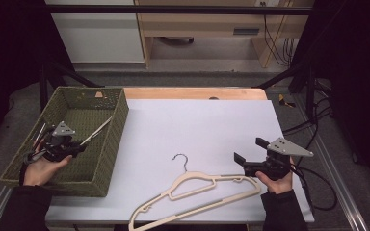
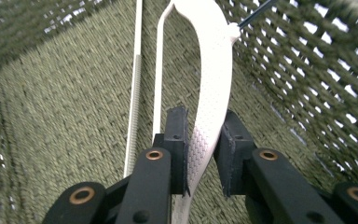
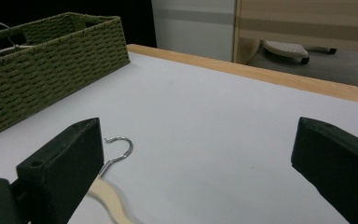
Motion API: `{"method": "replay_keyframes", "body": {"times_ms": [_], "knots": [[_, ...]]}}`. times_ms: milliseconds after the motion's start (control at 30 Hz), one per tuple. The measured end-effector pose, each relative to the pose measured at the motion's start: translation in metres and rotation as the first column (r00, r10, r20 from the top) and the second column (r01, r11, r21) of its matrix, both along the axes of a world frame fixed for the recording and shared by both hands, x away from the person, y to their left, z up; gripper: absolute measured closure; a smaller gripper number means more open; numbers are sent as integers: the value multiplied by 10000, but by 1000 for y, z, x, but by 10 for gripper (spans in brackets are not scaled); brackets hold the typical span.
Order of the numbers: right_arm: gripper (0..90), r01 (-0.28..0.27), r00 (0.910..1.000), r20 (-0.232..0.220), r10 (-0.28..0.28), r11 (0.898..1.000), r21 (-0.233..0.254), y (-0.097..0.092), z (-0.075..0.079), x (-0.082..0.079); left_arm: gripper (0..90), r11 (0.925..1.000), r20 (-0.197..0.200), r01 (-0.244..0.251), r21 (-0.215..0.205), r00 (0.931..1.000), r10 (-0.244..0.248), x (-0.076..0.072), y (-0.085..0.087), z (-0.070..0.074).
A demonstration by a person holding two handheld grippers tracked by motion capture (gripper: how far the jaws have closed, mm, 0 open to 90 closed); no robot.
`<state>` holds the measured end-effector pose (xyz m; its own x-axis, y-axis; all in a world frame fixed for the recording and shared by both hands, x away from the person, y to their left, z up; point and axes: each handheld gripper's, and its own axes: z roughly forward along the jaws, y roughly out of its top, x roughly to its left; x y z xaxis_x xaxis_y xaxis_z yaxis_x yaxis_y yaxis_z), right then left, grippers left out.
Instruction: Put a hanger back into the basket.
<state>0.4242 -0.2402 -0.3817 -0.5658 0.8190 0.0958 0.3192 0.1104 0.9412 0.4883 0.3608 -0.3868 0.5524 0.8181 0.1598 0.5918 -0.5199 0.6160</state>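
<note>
A cream plastic hanger (image 2: 212, 60) lies tilted inside the green woven basket (image 1: 111, 144), and shows as a pale bar (image 1: 99, 129) from above. My left gripper (image 1: 79, 147) is down in the basket with the hanger's arm between its jaws (image 2: 203, 119). The arm leans on one pad, a dark gap shows beside the other, and the grip looks loose. A second cream hanger (image 1: 197, 185) with a metal hook (image 3: 121, 149) lies flat on the white table near the front edge. My right gripper (image 1: 249, 150) hovers just right of it, jaws wide apart (image 3: 196, 135) and nothing between them.
The basket's woven wall (image 2: 307, 93) stands close on one side of the left jaws. The white tabletop (image 1: 197, 125) ends in a wooden strip (image 1: 192, 93) at the back. Cables (image 1: 313, 187) trail off the right edge.
</note>
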Motion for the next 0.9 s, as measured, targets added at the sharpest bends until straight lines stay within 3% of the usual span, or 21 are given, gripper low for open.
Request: {"method": "replay_keyframes", "body": {"times_ms": [167,367,500,667,767,900], "knots": [[29,-12,10000,-38,12,10000,-28,2,-1,0,732,9994,-424,33,354,9991,-18,2,-5,1],[31,-190,9998,28,190,9997,-137,10,1,-2,706,9990,-633,215,401,9978,-189,1,-7,1],[31,-366,9993,46,367,9990,-247,15,2,-3,694,9990,-572,315,320,9979,-296,-2,-6,6],[31,-517,9986,45,518,9984,-230,21,3,-3,668,9994,74,337,-127,9994,-336,-11,-1,21],[29,-570,9984,8,570,9982,-195,23,3,-4,607,9956,716,225,-911,9973,-160,-20,1,33],[23,-523,9986,-53,523,9986,-64,28,4,-3,480,9826,1756,257,-1838,9844,71,-33,-4,46]]}}
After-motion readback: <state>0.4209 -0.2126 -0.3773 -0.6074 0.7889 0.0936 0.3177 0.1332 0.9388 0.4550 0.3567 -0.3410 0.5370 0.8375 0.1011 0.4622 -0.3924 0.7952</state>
